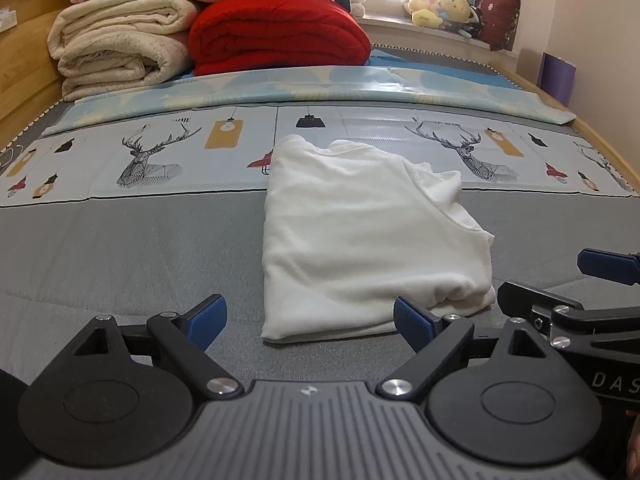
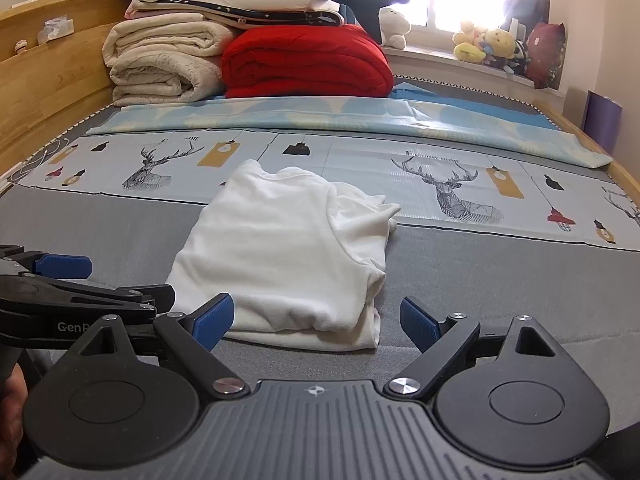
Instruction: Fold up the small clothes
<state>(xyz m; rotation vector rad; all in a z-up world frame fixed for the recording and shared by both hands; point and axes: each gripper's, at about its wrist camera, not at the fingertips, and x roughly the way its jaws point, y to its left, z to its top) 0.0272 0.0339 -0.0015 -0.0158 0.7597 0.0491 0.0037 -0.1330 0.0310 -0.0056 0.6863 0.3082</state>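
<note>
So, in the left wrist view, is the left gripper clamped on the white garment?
No: the left gripper stands wide open with nothing between its blue pads, and the white garment lies folded on the grey bed cover.

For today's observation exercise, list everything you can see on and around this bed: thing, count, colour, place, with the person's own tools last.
white garment: one, white, partly folded, on the grey mattress just ahead of both grippers
grey mattress: one, grey, under the garment
deer-print mat: one, pale blue with deer, past the garment
red blanket: one, red, folded, far end of the bed
cream blanket: one, cream, folded, beside the red blanket
stacked linens: several, white, pink and dark, on top of the blankets
plush toys: several, mostly yellow, on the window sill
wooden headboard: one, light wood, along the bed's left edge
left gripper: one, black with blue fingers, open
right gripper: one, black with blue fingers, open
</note>
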